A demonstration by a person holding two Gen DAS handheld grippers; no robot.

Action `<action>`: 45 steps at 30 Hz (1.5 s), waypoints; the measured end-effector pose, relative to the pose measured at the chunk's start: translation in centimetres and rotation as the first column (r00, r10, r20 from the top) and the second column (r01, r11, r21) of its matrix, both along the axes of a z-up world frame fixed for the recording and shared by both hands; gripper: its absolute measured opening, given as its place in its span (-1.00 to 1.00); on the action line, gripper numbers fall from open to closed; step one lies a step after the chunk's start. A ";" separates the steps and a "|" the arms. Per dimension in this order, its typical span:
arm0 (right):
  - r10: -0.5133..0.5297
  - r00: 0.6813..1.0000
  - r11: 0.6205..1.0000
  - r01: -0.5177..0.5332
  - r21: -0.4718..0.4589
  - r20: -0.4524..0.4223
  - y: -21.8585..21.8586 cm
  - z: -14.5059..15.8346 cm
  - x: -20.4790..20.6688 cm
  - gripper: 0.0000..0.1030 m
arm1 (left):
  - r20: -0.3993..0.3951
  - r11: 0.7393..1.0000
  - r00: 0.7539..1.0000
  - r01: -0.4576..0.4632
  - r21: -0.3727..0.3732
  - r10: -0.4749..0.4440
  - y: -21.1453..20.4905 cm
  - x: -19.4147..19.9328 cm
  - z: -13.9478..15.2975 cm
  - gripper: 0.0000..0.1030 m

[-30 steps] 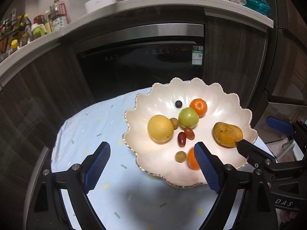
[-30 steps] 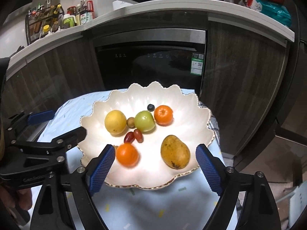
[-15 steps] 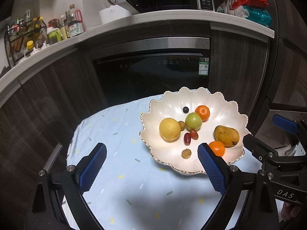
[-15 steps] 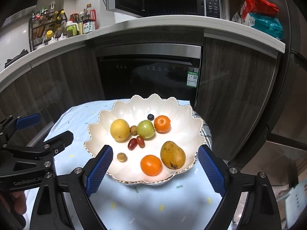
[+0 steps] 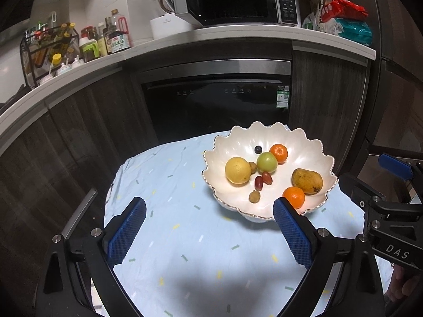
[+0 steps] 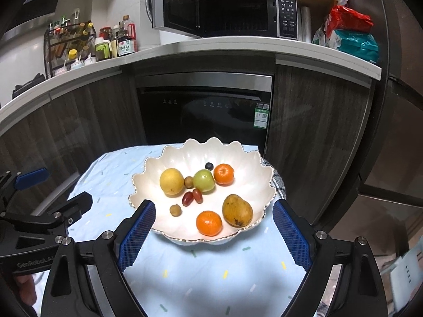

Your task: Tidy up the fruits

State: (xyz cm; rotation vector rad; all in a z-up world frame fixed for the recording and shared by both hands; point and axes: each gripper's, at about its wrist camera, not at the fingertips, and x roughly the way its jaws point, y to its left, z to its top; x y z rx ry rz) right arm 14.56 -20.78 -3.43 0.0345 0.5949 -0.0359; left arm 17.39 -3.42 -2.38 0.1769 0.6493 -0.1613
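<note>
Hovering short of the scalloped bowl (image 6: 264, 174), your left gripper (image 5: 208, 227) and right gripper (image 6: 214, 232) gape wide, empty; fruits all inside, so sorting looks finished — any next move needs fresh targets.

bare cloth (image 5: 185, 237) near, bowl (image 5: 304, 142) beyond

left hand-held gripper (image 5: 208, 227) agape, right hand-held gripper (image 6: 214, 231) agape, both empty

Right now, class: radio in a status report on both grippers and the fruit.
Left gripper open, empty. Right gripper open, empty. Fruit all in white bowl on the blue cloth. Nothing in the way.
</note>
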 end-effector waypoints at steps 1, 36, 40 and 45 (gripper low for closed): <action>0.000 1.000 1.000 0.000 -0.001 0.003 0.1 0.1 -0.2 0.77 | 0.001 1.000 1.000 -0.003 0.000 0.003 0.1 -0.3 0.0 0.90; 0.012 0.997 1.000 -0.012 -0.013 0.073 1.5 1.1 -9.2 0.77 | 0.042 0.997 0.996 -0.075 -0.031 0.076 2.3 -9.8 0.1 0.91; 0.015 0.997 1.000 -0.014 -0.011 0.074 1.5 1.0 -9.5 0.77 | 0.042 0.996 0.996 -0.080 -0.032 0.081 2.5 -10.1 0.0 0.91; 0.011 0.997 1.000 -0.011 -0.011 0.077 1.5 1.0 -9.7 0.77 | 0.050 0.996 0.995 -0.082 -0.035 0.084 2.5 -10.4 0.2 0.91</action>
